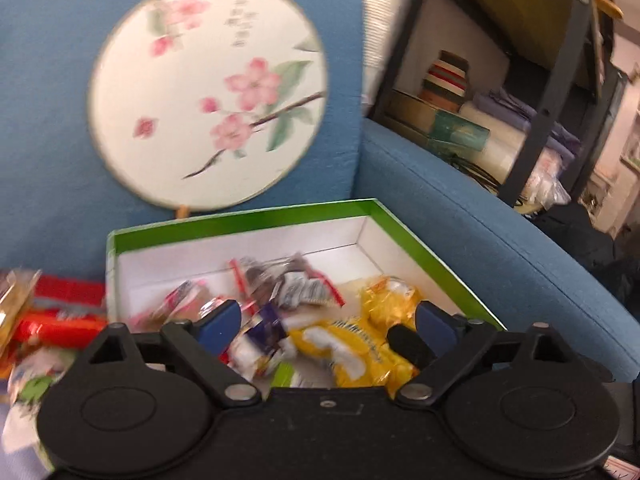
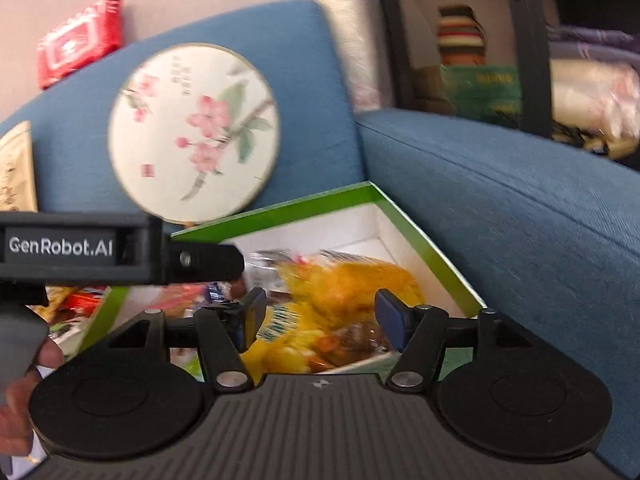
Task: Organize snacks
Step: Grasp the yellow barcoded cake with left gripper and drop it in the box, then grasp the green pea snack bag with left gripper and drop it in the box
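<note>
1. The left gripper (image 1: 326, 326) hangs over the green-rimmed box (image 1: 244, 220) with its jaws spread wide; between the blue pads (image 1: 220, 326) lie wrapped snacks, but motion blur leaves it unclear whether either pad touches one.

2. The right gripper (image 2: 320, 320) also stands wide open above the same box (image 2: 304, 200), its jaws flanking a yellow packet (image 2: 340, 284) without visibly closing on it.

3. The box sits on the seat of a blue armchair (image 1: 480, 216), in the corner where the backrest meets the armrest, and holds the snack pile (image 1: 280, 300): at least two yellow packets (image 1: 372, 344), several red-and-white wrappers and a purple-and-white one; blur prevents an exact count.

4. One round fan painted with pink blossoms (image 1: 208, 96) leans against the backrest just behind the box.

5. Only the left wrist view shows loose snacks outside the box (image 1: 56, 316), red and orange packs lying beside its left wall.

6. Only the right wrist view shows a red packet (image 2: 80, 40) atop the backrest, a tan printed pack (image 2: 16, 168) at the left edge, and the other gripper's body marked "GenRobot.AI" (image 2: 80, 246) reaching across from the left, with the person's hand (image 2: 28, 368) below it.

7. Both views show a dark metal shelf (image 1: 560, 92) behind the armrest, holding one striped item and a green carton.
</note>
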